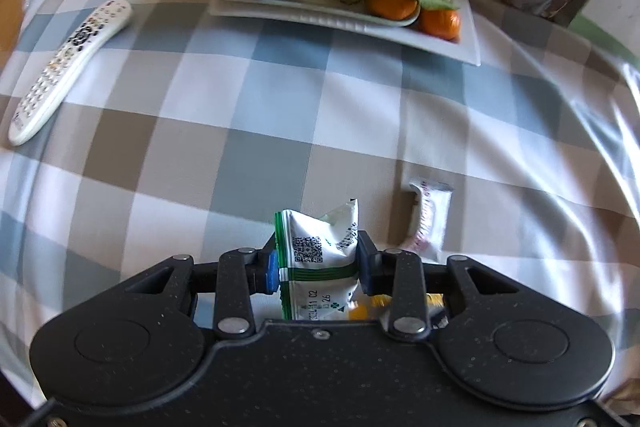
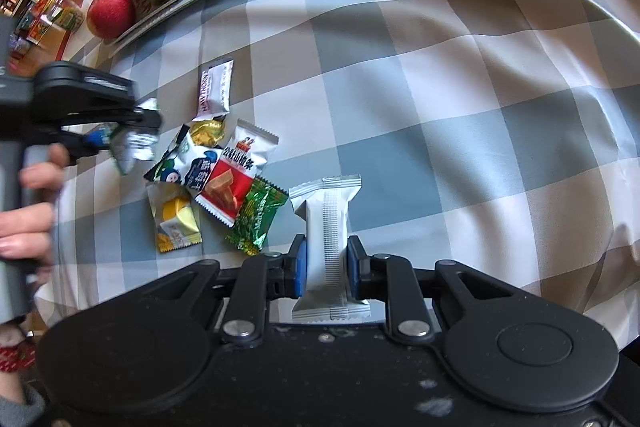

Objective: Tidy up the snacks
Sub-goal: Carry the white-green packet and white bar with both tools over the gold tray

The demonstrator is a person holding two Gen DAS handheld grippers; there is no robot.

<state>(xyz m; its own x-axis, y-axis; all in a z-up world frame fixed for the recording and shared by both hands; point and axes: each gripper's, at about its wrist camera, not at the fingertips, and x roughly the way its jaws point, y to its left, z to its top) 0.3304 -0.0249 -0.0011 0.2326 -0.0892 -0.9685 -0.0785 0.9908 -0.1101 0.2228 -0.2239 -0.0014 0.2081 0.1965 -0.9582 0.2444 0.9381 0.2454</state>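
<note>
Left wrist view shows the left tongs [image 1: 318, 267] clamped on a green-and-white packet [image 1: 316, 259] above the checked worktop [image 1: 280, 115]. Right tongs [image 2: 326, 265] pinch a white packet [image 2: 326, 239] beside the snack pile [image 2: 212, 179].

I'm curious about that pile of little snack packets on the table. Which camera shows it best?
The right wrist view: the heap of colourful snack packets lies fully visible on the checked tablecloth. The left wrist view shows only yellow scraps of it behind the left tool.
</note>
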